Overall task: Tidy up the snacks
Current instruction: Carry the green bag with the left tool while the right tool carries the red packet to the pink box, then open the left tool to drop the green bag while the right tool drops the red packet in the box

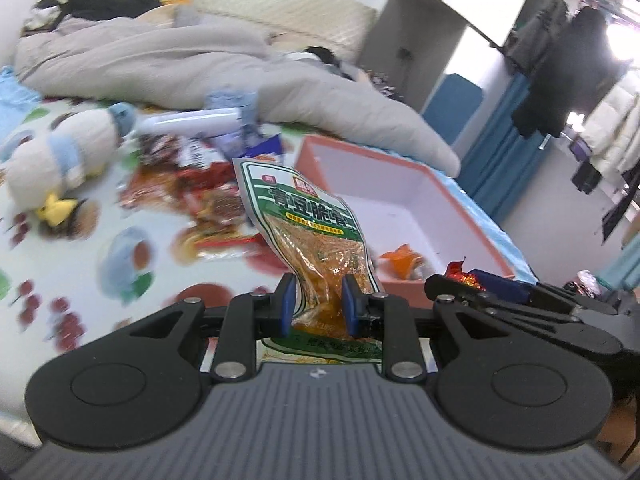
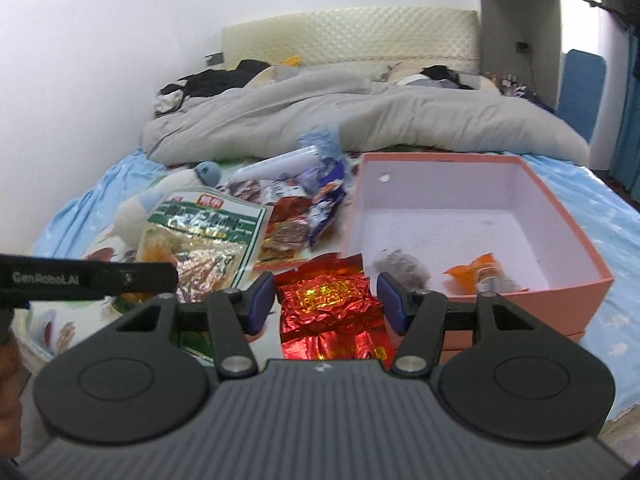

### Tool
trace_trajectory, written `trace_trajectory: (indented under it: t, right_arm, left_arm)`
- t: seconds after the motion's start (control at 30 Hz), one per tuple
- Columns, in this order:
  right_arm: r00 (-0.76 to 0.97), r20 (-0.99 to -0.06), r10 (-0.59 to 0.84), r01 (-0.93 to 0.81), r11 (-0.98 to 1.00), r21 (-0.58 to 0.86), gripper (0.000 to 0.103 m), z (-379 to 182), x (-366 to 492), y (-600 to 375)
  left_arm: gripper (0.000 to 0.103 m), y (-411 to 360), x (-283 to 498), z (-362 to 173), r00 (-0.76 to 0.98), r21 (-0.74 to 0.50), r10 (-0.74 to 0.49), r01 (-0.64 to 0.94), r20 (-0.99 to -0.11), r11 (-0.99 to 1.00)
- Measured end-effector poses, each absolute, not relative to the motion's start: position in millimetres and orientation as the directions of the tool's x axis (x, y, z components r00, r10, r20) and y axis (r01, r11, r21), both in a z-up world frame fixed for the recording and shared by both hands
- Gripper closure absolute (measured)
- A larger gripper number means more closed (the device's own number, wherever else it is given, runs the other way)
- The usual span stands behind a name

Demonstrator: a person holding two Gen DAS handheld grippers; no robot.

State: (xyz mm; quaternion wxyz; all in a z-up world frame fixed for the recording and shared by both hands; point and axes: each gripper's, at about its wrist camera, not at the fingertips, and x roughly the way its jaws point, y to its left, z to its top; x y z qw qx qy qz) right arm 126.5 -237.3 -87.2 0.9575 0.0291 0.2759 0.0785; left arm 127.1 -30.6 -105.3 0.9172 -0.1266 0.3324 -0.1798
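My left gripper (image 1: 319, 305) is shut on the lower part of a green-and-white snack pouch (image 1: 304, 220) with orange contents, held upright above the bed. In the right wrist view the same pouch (image 2: 200, 232) hangs at the left beside a black finger (image 2: 120, 276) of that gripper. My right gripper (image 2: 328, 300) is shut on a crinkled red foil packet (image 2: 332, 308), just in front of the pink box (image 2: 520, 304). The left wrist view shows the red packet (image 1: 464, 276) near the box's (image 1: 472, 218) front corner. An orange wrapped snack (image 2: 476, 272) and a grey lump (image 2: 400, 266) lie inside the box.
A pile of loose snack packets (image 2: 296, 208) lies on the patterned sheet left of the box. A white plush toy (image 1: 60, 152) sits further left. A grey duvet (image 2: 360, 120) covers a person lying at the head of the bed. Clothes hang on a rack (image 1: 568, 60) at the right.
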Motion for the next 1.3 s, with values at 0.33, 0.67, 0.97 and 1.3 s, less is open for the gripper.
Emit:
trace_trajectory:
  t: [0.33, 0.67, 0.97, 1.3]
  right_arm:
    - [0.872, -0.472, 0.132, -0.077, 0.988, 0.136, 0.044, -78.2, 165.8, -287.5]
    - [0.892, -0.434, 0.123, -0.077, 0.990, 0.122, 0.043, -66.9, 229.6, -312.4]
    - [0.858, -0.500, 0.117, -0.071, 0.991, 0.110, 0.043, -69.1, 271.1, -338.2]
    - [0.733, -0.671, 0.112, -0.096, 0.993, 0.061, 0.043, -113.4, 293.8, -368.8]
  left_arm:
    - [0.075, -79.1, 187.7, -92.5, 0.699, -0.304, -0.472, 0.362, -0.537, 0.881]
    - [0.075, -126.2, 263.7, -82.9, 0.695, -0.302, -0.499, 0.397, -0.517, 0.867]
    - [0.075, -167.1, 320.6, -81.0, 0.645, -0.302, -0.502, 0.402, -0.576, 0.864]
    - [0.075, -199.3, 345.0, -111.8, 0.533, -0.316, -0.476, 0.367, -0.699, 0.875]
